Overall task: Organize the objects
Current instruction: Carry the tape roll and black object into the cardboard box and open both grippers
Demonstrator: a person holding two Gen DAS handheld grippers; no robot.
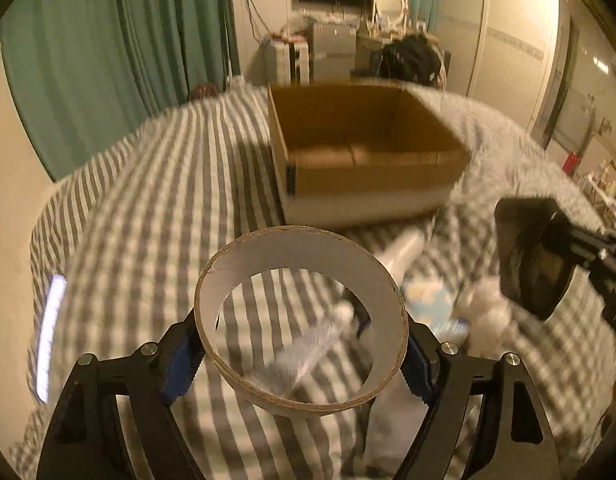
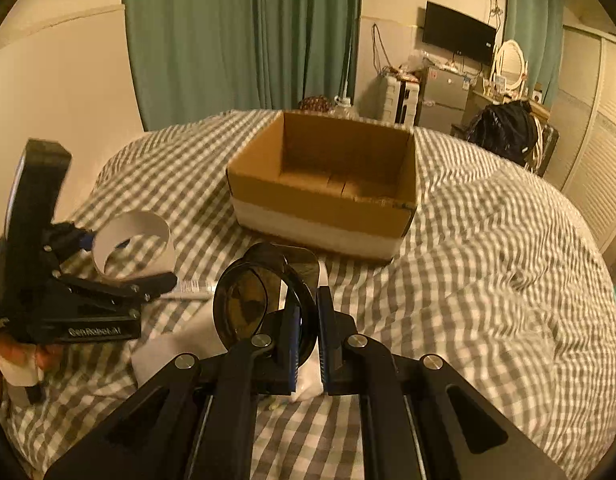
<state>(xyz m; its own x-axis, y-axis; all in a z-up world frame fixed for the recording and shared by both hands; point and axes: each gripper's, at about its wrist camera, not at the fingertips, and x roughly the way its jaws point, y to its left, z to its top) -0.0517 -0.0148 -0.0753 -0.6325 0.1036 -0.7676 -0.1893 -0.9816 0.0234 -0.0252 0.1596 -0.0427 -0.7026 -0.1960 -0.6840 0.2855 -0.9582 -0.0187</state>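
Left wrist: my left gripper (image 1: 302, 354) pinches a cardboard ring (image 1: 302, 322), box (image 1: 367, 184) at 12 o'clock.
Ring could squash or slip out; my right gripper (image 2: 306, 336) nips a dark compact (image 2: 264, 300) by its edge.

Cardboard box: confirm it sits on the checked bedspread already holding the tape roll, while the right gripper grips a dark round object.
Wrong on one count: the cardboard box is empty. The tape roll is held in the left gripper, as the left wrist view shows. The rest stands.

My white cardboard ring (image 1: 302, 322) held off bedding, axis tilted; open brown box (image 1: 363, 148) at 12 o'clock; my dark round compact (image 2: 264, 300) clamped upright.
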